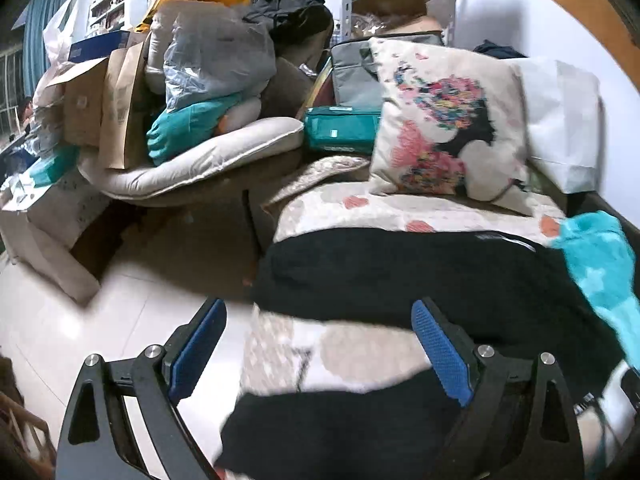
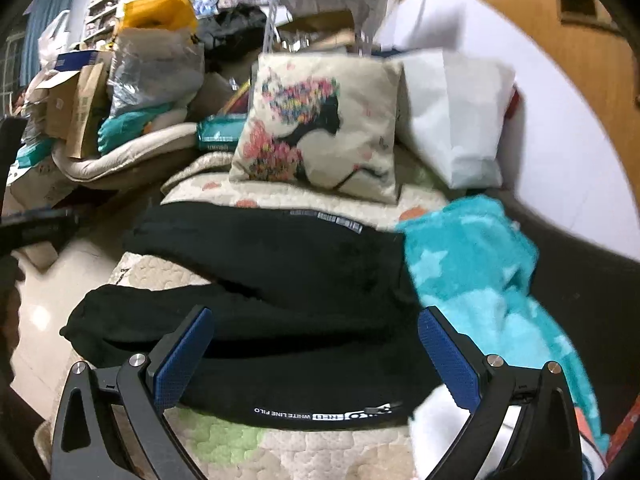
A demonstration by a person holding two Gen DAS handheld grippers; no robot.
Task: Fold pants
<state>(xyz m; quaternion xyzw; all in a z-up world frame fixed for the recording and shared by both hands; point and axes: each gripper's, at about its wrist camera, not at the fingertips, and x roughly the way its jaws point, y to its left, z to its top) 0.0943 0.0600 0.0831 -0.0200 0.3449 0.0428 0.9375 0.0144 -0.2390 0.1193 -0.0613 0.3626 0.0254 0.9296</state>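
Black pants (image 2: pixel 288 264) lie spread on a quilted sofa cover (image 2: pixel 320 452), with two legs running left and the waistband with white lettering (image 2: pixel 320 416) near the front. In the left wrist view the pants (image 1: pixel 400 276) show as two dark bands with quilt between them. My left gripper (image 1: pixel 320 344) is open above the quilt between the legs, holding nothing. My right gripper (image 2: pixel 316 344) is open above the near leg and waistband, holding nothing.
A turquoise star blanket (image 2: pixel 480 268) lies on the pants' right end. A floral cushion (image 2: pixel 320 128) and a white bag (image 2: pixel 452 120) stand behind. Piled bags, boxes and cushions (image 1: pixel 180 92) fill the left. White floor (image 1: pixel 80 340) lies at the sofa's left edge.
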